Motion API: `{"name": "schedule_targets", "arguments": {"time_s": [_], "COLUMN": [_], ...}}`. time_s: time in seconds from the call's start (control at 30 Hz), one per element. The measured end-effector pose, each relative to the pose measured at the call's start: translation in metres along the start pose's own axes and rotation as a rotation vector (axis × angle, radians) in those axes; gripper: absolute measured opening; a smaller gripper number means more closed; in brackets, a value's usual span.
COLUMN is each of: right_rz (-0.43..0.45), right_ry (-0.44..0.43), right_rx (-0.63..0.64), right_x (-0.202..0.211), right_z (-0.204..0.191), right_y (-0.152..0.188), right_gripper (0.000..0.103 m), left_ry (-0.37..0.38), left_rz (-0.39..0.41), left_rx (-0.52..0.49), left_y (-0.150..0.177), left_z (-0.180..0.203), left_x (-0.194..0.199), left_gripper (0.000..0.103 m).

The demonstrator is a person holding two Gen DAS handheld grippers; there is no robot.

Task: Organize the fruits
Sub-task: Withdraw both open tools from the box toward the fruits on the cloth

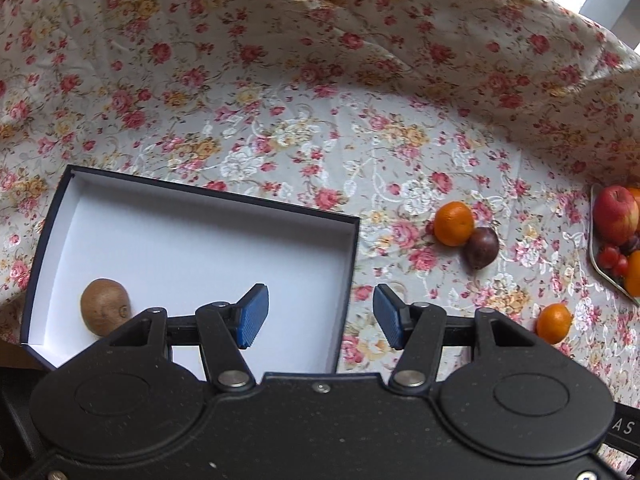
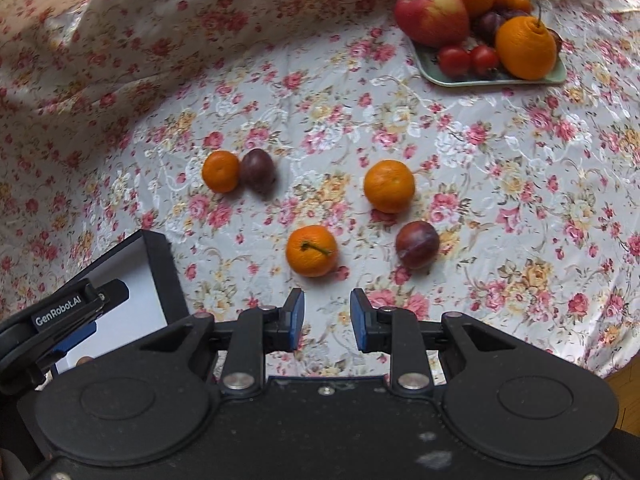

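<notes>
Five loose fruits lay on the floral tablecloth (image 2: pixel 500 168): a mandarin (image 2: pixel 220 171) touching a dark plum (image 2: pixel 258 171), a larger mandarin (image 2: pixel 389 186), a stemmed mandarin (image 2: pixel 311 251) and a reddish plum (image 2: pixel 417 244). One kiwi (image 1: pixel 105 306) already sat in the near left corner of the navy box (image 1: pixel 216 196), whose white floor was otherwise bare. At the far right a green tray (image 2: pixel 436 74) held an apple (image 2: pixel 431 13), oranges, small tomatoes and darker fruit.

Both tongs were empty. The left gripper (image 1: pixel 319 315) hung with its blue pads spread wide over the box's right wall, holding nothing. The right gripper (image 2: pixel 327 318) hovered above the cloth, its pads parted by a narrower gap, pointed at the stemmed mandarin just ahead.

By my reading, the sorting stood at an early stage: one fruit boxed, five waiting, and the step in hand was the reach for another piece. That next move would call for the right gripper to widen its gap, since the mandarin looked broader than the present opening, then drop around its middle and close gently, as round fruit may roll off the pads.
</notes>
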State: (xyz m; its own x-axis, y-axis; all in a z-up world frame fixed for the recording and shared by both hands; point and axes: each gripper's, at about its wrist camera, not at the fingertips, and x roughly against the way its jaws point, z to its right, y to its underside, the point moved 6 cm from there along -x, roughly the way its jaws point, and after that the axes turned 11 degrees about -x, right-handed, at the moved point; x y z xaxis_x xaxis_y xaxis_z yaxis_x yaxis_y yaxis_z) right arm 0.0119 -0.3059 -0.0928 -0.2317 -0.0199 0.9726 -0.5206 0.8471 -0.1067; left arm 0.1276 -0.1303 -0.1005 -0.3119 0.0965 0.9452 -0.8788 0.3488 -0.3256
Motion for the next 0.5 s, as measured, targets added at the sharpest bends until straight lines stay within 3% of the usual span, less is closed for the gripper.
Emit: {"name": "schedule_targets", "arguments": {"time_s": [0.2, 0.43, 0.5], "right_rz": [-0.03, 0.108, 0.115], "right_ry": [0.03, 0.123, 0.111], "right_rx": [-0.05, -0.049, -0.063], "right_x": [-0.001, 0.01, 0.013], "right_z": [0.037, 0.068, 0.072], "right_y": [-0.017, -0.038, -0.045], "right_gripper": [0.028, 0.028, 0.029], "left_ry": [0.041, 0.033, 0.033], "left_rz": [-0.015, -0.036, -0.041], "left_rx": [-0.065, -0.125, -0.138], "left_y": [-0.005, -0.01, -0.011], "left_z": [0.045, 0.078, 0.084], "left_x": [-0.007, -0.019, -0.022], "left_gripper": [0.061, 0.062, 0.061]}}
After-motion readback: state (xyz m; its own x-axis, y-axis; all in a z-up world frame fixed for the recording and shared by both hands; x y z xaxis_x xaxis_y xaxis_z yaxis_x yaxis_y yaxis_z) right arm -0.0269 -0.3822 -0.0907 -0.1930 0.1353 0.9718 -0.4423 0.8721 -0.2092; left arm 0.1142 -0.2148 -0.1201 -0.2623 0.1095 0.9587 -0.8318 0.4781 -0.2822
